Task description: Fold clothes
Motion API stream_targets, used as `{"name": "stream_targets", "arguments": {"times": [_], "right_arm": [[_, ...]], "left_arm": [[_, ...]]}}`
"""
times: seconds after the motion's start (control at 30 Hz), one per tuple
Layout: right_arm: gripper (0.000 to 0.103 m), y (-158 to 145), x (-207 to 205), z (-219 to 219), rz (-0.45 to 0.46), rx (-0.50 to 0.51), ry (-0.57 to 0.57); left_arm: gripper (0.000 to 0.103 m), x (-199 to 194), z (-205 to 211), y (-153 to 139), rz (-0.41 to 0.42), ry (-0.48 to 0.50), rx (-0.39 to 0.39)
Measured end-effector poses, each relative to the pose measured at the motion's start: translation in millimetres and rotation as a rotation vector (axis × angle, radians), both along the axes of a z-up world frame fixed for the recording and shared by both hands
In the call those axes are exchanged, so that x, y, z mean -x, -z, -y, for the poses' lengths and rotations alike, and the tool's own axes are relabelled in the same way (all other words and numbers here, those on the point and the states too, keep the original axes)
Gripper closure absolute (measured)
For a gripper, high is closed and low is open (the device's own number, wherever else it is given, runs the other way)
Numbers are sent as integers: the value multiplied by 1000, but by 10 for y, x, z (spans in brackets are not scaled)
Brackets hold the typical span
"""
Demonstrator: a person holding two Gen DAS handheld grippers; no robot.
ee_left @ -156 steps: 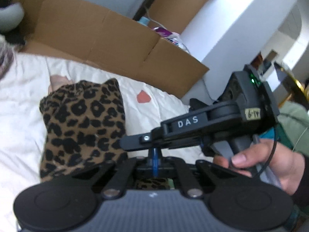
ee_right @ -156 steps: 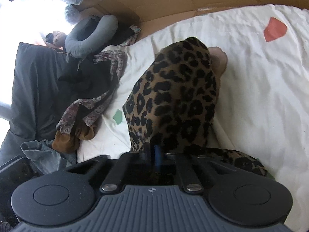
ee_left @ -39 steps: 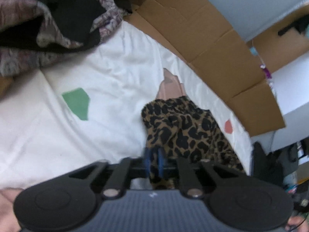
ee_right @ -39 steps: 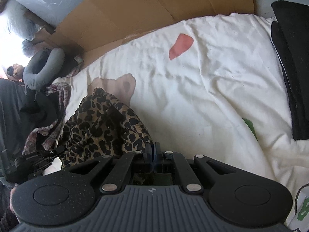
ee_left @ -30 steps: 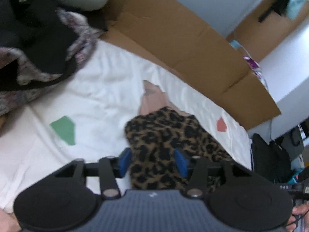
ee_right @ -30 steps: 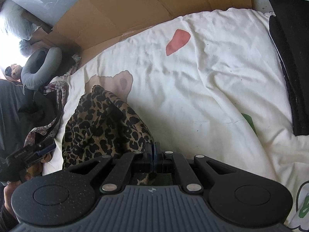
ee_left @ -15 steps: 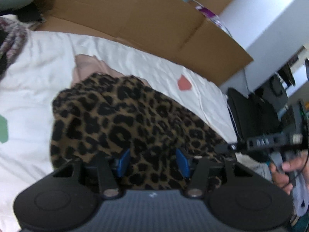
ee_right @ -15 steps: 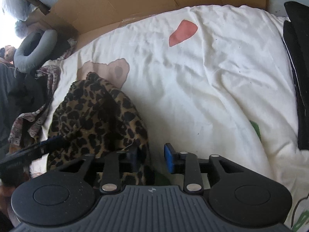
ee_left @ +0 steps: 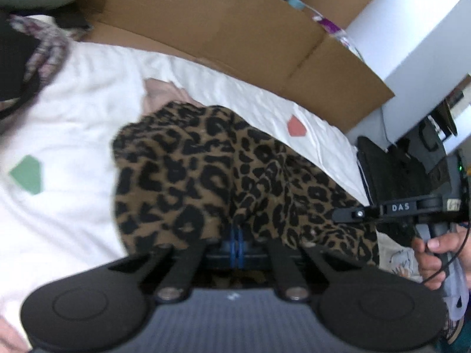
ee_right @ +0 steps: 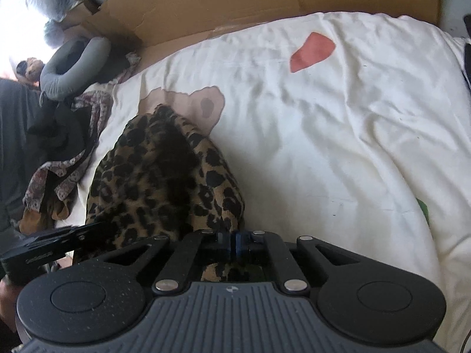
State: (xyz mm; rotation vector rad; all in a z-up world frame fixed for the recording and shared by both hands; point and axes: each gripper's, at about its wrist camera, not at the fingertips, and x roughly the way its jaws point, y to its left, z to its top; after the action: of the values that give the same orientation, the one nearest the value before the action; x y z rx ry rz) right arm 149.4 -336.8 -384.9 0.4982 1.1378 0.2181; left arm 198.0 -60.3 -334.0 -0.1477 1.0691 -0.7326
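Note:
A leopard-print garment (ee_left: 206,170) lies bunched on the white bed sheet (ee_left: 73,117). My left gripper (ee_left: 237,242) is shut on its near edge, and the cloth drapes over the blue fingertips. In the right wrist view the same leopard-print garment (ee_right: 164,176) rises in a mound, with my right gripper (ee_right: 234,242) shut on a fold at its near right side. The right gripper (ee_left: 338,214) also shows in the left wrist view, at the garment's right end, held by a hand (ee_left: 435,250). The left gripper (ee_right: 88,229) reaches in from the lower left of the right wrist view.
Flattened cardboard (ee_left: 220,29) lines the far edge of the bed. A pile of patterned and dark clothes (ee_right: 59,153) and a grey neck pillow (ee_right: 67,67) lie at the left. A black bag (ee_left: 397,170) stands off the right side. Bare white sheet (ee_right: 323,147) stretches to the right.
Half a second ago both grippers stood open around the leopard cloth. Both have now shut on it, the left on the near edge and the right on a fold.

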Motion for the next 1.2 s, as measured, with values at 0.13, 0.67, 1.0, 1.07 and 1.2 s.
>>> {"name": "stream_targets", "arguments": {"times": [0.13, 0.67, 1.0, 1.07, 1.2], "right_arm": [[103, -28, 49, 58, 0, -3, 15], [103, -261, 316, 131, -6, 7, 30], [103, -387, 467, 132, -33, 18, 17], [103, -416, 503, 131, -40, 15, 12], [103, -475, 569, 131, -54, 12, 3]], "left_arm": [[101, 61, -308, -112, 2, -78, -12], [101, 360, -1363, -342, -19, -347, -92], [101, 648, -1910, -424, -59, -490, -143], [101, 692, -2000, -449, -69, -511, -149], [101, 800, -2117, -532, -80, -523, -165]]}}
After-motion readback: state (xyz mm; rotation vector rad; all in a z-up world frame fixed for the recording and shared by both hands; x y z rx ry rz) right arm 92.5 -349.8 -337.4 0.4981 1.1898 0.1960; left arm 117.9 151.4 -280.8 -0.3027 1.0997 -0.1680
